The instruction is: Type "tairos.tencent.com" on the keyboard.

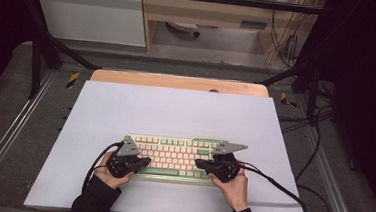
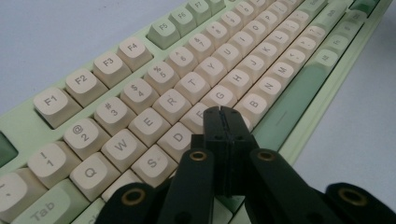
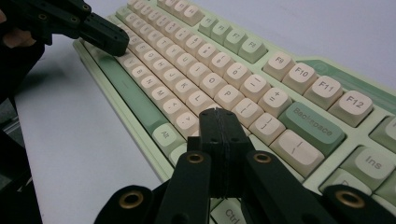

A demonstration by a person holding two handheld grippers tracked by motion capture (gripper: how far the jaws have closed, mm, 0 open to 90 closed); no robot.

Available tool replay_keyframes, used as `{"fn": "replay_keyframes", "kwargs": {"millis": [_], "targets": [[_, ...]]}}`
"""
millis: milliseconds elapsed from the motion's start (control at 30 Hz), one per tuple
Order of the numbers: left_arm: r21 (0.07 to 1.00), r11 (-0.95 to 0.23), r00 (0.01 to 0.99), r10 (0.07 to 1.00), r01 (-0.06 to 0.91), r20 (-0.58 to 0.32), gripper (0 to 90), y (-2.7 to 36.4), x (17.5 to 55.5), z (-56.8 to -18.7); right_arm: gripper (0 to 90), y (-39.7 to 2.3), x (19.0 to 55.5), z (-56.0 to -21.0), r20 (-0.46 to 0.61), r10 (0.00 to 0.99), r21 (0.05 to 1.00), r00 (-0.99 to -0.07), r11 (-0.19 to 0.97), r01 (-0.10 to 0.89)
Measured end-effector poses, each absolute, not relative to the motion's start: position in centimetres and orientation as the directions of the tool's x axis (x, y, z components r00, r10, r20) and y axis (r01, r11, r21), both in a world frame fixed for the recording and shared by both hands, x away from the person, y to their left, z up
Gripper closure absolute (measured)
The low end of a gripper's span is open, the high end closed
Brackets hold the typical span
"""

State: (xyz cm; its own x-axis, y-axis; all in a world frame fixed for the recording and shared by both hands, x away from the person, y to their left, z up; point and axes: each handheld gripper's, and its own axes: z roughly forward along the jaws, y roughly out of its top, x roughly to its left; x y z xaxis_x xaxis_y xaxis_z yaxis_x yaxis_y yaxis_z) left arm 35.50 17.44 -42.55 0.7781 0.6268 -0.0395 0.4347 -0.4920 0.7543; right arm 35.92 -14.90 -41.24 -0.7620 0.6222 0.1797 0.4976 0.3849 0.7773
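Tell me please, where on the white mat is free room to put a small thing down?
The white mat is bare between the keyboard and the wooden table edge, also left and right of the keyboard. It is crowded at the near edge, where the left gripper and right gripper, both shut, sit over the keys.
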Motion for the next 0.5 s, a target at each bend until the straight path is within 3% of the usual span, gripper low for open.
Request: {"fn": "replay_keyframes", "kwargs": {"millis": [500], "targets": [[0.765,-0.473,0.768,0.639,0.437,-0.044,89.7,17.96,35.61,-41.86,90.0,-14.99,35.95,-41.25,0.181,0.625,0.776,-0.759,0.383,0.501]]}}
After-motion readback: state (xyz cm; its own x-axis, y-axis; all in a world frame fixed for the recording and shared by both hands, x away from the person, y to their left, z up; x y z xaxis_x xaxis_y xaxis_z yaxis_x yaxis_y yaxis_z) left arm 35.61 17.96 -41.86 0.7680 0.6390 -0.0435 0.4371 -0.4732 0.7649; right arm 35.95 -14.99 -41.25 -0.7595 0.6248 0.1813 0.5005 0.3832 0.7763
